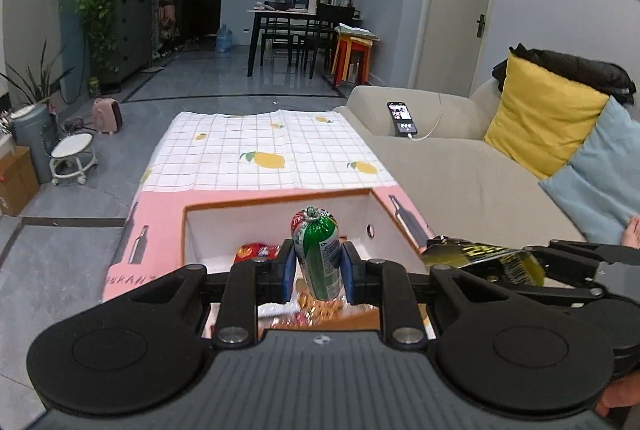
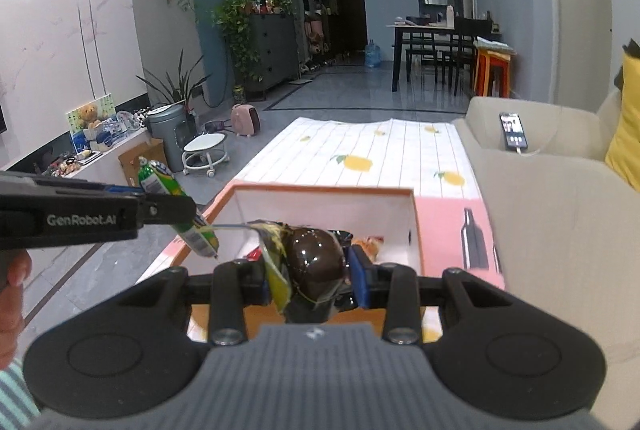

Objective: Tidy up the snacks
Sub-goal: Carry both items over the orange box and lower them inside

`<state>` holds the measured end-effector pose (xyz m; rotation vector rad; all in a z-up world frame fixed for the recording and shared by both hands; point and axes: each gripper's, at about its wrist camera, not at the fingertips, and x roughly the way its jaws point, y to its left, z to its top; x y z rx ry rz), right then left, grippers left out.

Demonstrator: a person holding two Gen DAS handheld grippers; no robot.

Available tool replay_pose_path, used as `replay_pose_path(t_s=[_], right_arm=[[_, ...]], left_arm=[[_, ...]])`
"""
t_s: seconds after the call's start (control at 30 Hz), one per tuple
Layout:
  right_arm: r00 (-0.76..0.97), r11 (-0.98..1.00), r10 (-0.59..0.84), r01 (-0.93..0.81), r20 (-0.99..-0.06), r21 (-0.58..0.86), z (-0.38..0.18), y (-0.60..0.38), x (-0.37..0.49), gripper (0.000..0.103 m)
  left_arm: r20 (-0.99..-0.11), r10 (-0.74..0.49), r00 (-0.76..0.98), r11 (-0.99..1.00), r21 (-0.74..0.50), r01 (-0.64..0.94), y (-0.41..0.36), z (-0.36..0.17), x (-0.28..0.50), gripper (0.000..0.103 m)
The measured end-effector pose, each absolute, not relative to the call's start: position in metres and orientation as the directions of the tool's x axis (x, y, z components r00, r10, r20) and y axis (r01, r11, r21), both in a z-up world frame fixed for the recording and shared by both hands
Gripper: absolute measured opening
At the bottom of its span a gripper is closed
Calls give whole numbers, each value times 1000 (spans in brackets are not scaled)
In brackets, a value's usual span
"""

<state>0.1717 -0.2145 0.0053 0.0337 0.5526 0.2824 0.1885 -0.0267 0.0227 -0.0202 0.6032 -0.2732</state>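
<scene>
Nearby, each tool grips a snack: left tool (image 1: 316, 266) sausage (image 1: 318, 254), right tool (image 2: 310, 276) packet (image 2: 312, 254), over box (image 1: 384, 214)

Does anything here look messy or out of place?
Only slightly: the tablecloth lies rumpled at its far edge, and a phone sits propped on the sofa arm, charging. Nothing looks spilled or broken.

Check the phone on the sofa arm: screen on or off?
On. The phone propped on the beige sofa shows a lit screen with images, and a white cable is plugged into its lower end.

Grey tiled floor (image 1: 240, 78), beige sofa (image 1: 440, 166), dark dining table (image 1: 280, 15).
</scene>
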Motion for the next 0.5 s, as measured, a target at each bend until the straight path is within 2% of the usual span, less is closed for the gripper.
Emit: replay_pose_path(t_s=[0.23,0.5], right_arm=[[771,962,259,-259,-582,85,-9,-218,241,34],[697,961,210,-275,-686,16,-47,-213,314,34]], left_arm=[[-598,-309,740,950,-163,266,-29,12,244,25],[-711,-357,606,934,-251,255,-34,-36,316,25]])
